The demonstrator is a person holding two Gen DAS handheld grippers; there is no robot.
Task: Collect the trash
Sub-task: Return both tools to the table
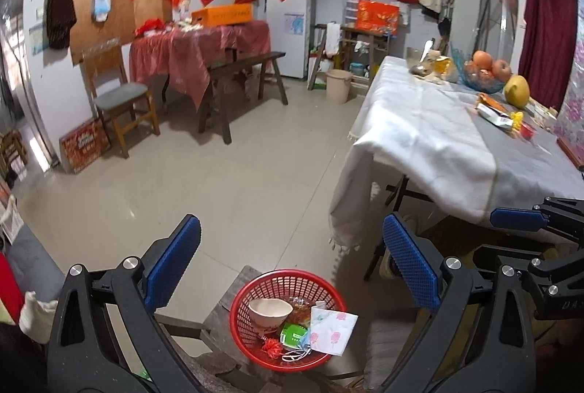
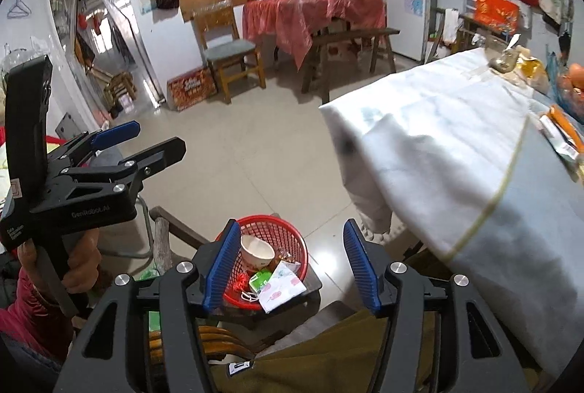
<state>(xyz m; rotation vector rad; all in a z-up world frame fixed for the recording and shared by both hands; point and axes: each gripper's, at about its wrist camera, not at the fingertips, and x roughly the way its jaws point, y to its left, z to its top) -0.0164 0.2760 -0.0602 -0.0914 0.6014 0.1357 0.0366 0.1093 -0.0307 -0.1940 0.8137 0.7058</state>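
- While the red basket [image 1: 288, 318] is sitting on a dark stool below us, we are seeing it already holding trash: a bowl [image 1: 270, 312], a green packet [image 1: 293, 334], floral paper [image 1: 334, 329], a face mask and a red tassel.
- We are holding the left gripper [image 1: 292, 269] wide open with nothing between its pads.
- We are holding the right gripper [image 2: 292, 261] parted too, empty, above the basket.
- We are judging this as between drops; the next move is calling for a reach to the wrappers [image 1: 494, 110] still lying on the white-clothed table [image 1: 419, 137] near the fruit bowl [image 1: 483, 75].
- We are not making out the stool's legs, and the far table end is getting cut off.
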